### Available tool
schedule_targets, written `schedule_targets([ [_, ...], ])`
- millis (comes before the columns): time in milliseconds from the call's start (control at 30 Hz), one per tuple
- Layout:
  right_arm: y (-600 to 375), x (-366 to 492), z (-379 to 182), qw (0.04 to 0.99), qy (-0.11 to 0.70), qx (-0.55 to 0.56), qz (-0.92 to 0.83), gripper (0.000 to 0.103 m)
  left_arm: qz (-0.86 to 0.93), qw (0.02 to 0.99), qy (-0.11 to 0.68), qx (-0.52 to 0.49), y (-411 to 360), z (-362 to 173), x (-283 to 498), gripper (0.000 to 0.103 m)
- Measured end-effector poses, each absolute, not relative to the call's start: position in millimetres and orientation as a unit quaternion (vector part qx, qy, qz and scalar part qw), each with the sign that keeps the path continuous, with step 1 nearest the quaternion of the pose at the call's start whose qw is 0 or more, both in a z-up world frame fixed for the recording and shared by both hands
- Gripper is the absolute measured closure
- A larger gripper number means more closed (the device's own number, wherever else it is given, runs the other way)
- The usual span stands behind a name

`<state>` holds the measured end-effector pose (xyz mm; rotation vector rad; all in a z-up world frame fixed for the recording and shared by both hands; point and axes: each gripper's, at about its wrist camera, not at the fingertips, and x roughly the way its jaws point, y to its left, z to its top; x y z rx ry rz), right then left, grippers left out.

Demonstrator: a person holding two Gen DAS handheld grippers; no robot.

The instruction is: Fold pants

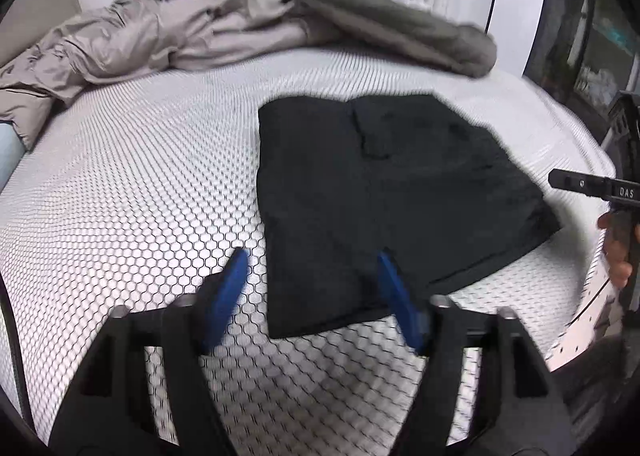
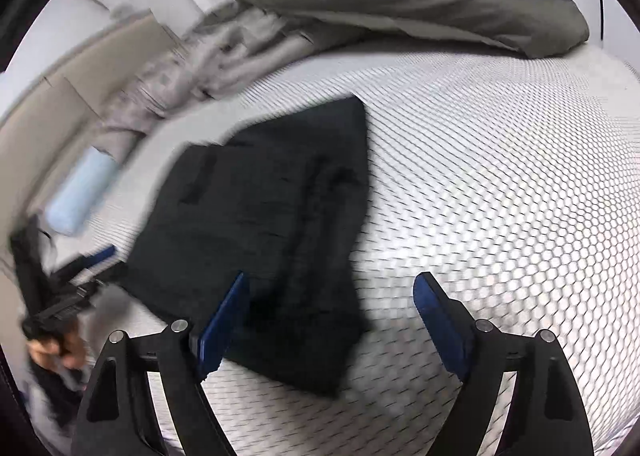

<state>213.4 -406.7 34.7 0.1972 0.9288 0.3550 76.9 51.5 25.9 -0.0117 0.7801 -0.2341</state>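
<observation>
Starting at the left side of the mattress (image 1: 132, 184), the honeycomb cover is bare, with a crumpled beige garment (image 1: 160, 32) and a grey-green one (image 1: 360, 8) heaped along its far edge. My left gripper (image 1: 310, 262) hangs just above the near left corner of the black pants (image 1: 384, 184), its blue pads spread wide with nothing pinched between them. The pants lie flat as a compact dark rectangle towards the near edge of the mattress, so I judge the folding nearly or wholly done. They look like soft, light, limp cloth that will sag and slide open if lifted by one layer, so I would pinch through all layers at a corner or along a folded edge, one corner in each gripper. Further right, my right gripper (image 2: 332, 288) also stands wide open and empty, its left pad over the pants' near corner, its right pad over bare mattress. Hard to read: the dark fabric hides its layers and seams, and the right wrist view is smeared by motion. A pale blue roll (image 2: 80, 192) at the mattress's left edge I cannot identify, and I cannot tell whether either pad touches the cloth.
</observation>
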Motion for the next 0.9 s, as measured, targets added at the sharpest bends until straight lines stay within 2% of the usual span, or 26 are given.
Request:
schedule_targets([
  [33, -404.7, 207.5, 41.1, 0.878, 0.432, 0.099, 0.18, 0.004, -0.111, 0.926, 0.361, -0.012, 53.1, 31.0, 68.6, 0.009],
  [67, -400.9, 201.2, 47.7, 0.884, 0.417, 0.1, 0.187, 0.002, -0.105, 0.932, 0.347, -0.016, 52.9, 34.9, 61.9, 0.002],
  [100, -398.5, 193.8, 53.1, 0.891, 0.4, 0.101, 0.192, 0.0, -0.101, 0.938, 0.332, -0.019, 54.0, 38.1, 55.3, 0.001],
  [300, -374.4, 166.7, 52.9, 0.914, 0.34, 0.101, 0.196, 0.0, -0.085, 0.948, 0.304, -0.03, 56.3, 42.4, 41.1, 0.001],
  [500, -343.6, 158.8, 45.3, 0.932, 0.312, 0.015, 0.185, 0.0, -0.072, 0.954, 0.291, -0.016, 45.5, 42.3, 38.2, 0.001],
  [900, -347.3, 156.3, 40.0, 0.933, 0.305, 0.059, 0.18, 0.0, -0.081, 0.952, 0.292, -0.048, 49.3, 39.7, 53.9, 0.001],
])
